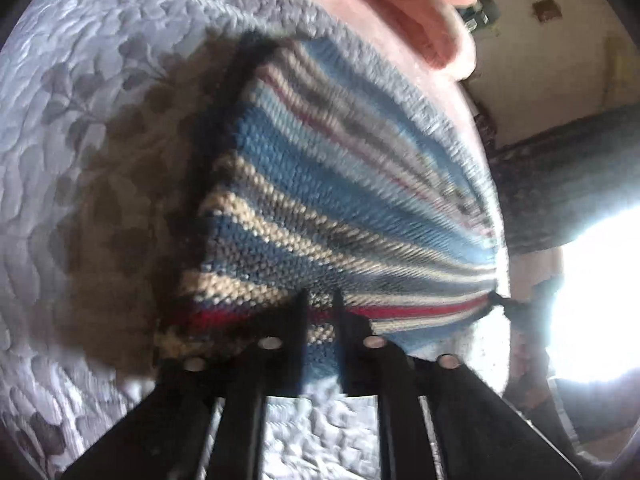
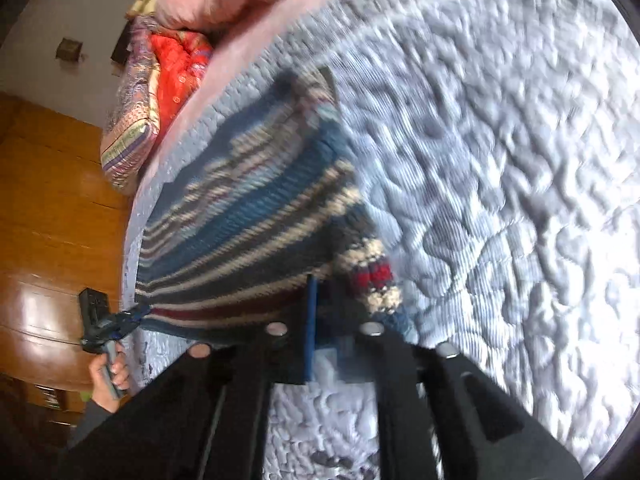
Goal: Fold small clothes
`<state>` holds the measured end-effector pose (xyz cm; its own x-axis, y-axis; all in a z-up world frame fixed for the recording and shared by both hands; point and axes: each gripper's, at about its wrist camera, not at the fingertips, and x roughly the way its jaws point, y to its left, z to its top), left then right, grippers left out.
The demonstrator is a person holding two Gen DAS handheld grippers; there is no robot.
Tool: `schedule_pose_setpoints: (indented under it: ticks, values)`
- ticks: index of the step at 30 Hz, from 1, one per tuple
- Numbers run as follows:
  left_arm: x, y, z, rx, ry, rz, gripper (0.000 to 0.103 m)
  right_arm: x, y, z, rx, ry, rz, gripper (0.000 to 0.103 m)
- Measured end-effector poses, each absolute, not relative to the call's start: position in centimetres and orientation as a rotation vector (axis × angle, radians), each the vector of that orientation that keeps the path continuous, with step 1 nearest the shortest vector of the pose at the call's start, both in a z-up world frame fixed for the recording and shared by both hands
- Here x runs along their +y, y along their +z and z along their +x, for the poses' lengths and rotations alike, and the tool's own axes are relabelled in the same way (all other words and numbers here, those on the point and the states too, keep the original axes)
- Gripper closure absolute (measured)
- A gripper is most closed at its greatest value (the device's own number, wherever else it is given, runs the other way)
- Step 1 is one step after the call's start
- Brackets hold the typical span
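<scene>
the striped knit sweater point(image 1: 320, 200) lies on the quilted bed cover point(image 1: 80, 120), close to the bed's edge, and i have its near hem lifted off the cover between both tools. my left fingers point(image 1: 320, 300) are clenched on the hem at the red stripe, and my right fingers point(image 2: 324, 284) are clenched on the hem beside the red-and-cream cuff point(image 2: 376, 276). the stripes run across between my two grips, so i judge the long axis runs away from me, hem nearest, the far end toward the pink blanket point(image 1: 432, 32). the risk as i see it: the knit is loose and stretchy, so if i pull unevenly the hem could slide out of one grip, or the fold could land skewed. the cuff hangs free and may tuck under badly. being so near the edge, a slack side could slip off the bed.
</scene>
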<state>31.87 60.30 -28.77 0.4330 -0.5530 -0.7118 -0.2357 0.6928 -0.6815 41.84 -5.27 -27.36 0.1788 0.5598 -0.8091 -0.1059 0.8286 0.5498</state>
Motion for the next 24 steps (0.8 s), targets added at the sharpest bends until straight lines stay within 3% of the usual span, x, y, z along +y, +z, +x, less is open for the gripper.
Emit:
schedule_pose_setpoints:
  ticks: [3,5,7,13,24]
  values:
    - [63.8,-26.9,31.1,1.071,-0.207,-0.879,0.044,-1.7,-23.9,39.3,1.235,0.536,0.201,0.082]
    - [66.3,-26.5,31.0,1.084,-0.155,-0.884,0.038,1.3,-22.7,36.8,1.191,0.567,0.055,0.052]
    - [66.9,-26.1,31.6,1.120,-0.128,-0.863,0.034,5.5,-22.2,33.0,1.115,0.595,-0.157,0.038]
    - [69.4,-26.8,34.9,1.188,-0.113,-0.876,0.034,15.3,-25.3,23.5,0.959,0.693,-0.590,0.029]
    - [67.7,-30.5,41.4,1.247,-0.203,-0.843,0.032,29.1,-27.7,17.1,0.741,0.813,-0.804,0.030]
